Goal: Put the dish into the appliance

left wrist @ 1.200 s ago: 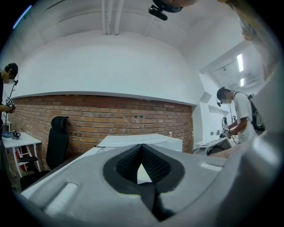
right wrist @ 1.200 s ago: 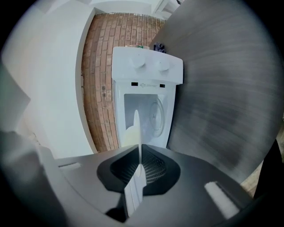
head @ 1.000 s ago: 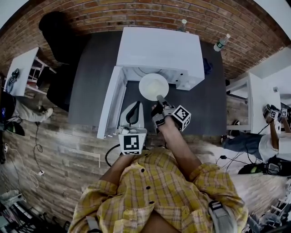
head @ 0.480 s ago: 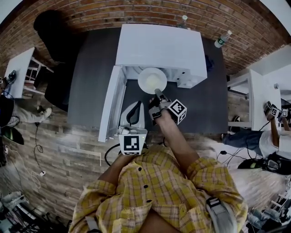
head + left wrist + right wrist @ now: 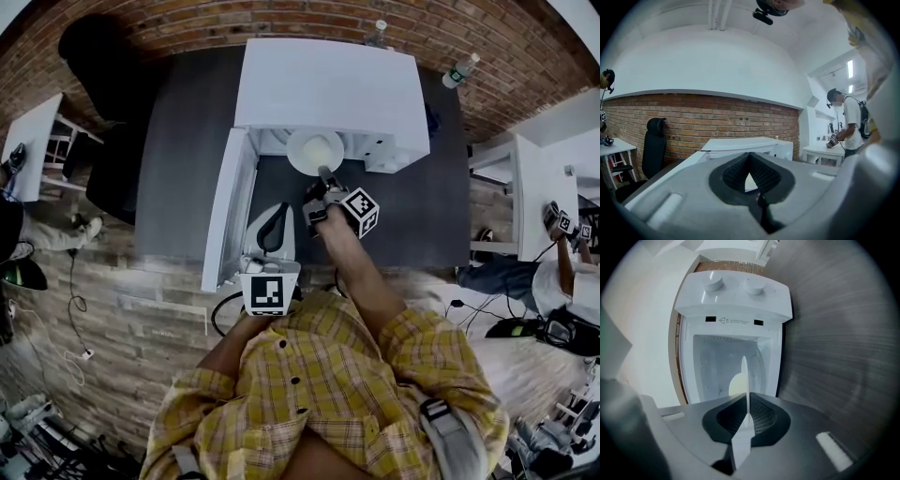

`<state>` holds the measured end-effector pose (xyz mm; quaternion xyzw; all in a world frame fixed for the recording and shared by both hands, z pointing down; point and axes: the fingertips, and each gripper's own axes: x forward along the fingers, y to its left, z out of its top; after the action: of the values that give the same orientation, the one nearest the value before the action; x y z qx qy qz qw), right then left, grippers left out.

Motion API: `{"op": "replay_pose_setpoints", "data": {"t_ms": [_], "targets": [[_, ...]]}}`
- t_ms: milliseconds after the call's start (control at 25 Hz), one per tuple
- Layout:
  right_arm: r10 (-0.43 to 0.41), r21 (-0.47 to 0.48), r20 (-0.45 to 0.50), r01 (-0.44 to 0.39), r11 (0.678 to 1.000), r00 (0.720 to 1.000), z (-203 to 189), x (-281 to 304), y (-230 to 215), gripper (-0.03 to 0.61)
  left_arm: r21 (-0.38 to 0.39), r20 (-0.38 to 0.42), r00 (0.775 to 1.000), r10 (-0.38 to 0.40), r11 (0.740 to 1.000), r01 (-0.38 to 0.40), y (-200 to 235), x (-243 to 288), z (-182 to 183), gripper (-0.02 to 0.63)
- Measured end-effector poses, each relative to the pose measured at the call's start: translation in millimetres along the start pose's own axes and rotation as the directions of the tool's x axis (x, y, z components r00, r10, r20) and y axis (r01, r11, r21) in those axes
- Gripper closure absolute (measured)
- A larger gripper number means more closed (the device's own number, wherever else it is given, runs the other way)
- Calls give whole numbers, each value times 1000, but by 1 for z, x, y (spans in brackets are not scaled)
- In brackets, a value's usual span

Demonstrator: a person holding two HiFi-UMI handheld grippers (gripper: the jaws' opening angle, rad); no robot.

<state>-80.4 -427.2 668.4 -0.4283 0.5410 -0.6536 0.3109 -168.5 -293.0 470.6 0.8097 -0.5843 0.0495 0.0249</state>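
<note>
The right gripper (image 5: 324, 180) clenches the rim of the white dish (image 5: 314, 150), which is held edge-on at the mouth of the white appliance (image 5: 328, 84), at 12 o'clock from the jaws. The appliance door (image 5: 228, 211) stands open at 9 o'clock. The left gripper (image 5: 275, 217), at 7 o'clock from the right one, has its jaws pressed together on nothing

The right gripper (image 5: 324, 174) has carried the dish (image 5: 314, 150) forward into the open appliance (image 5: 328, 84).
</note>
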Motion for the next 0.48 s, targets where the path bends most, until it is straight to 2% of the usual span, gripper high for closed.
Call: {"op": "replay_pose_setpoints", "data": {"t_ms": [80, 200, 480], "targets": [[-12, 5, 11, 12, 1000, 1000, 3, 6, -6, 561, -13, 19, 1000, 4, 1000, -4, 2, 0, 1, 615], [-38, 0, 21, 38, 999, 999, 4, 14, -12, 561, -16, -12, 1000, 3, 1000, -4, 6, -1, -6, 615], [-67, 22, 61, 65, 998, 996, 6, 31, -23, 561, -13, -25, 1000, -2, 1000, 2, 11, -1, -10, 615]]}}
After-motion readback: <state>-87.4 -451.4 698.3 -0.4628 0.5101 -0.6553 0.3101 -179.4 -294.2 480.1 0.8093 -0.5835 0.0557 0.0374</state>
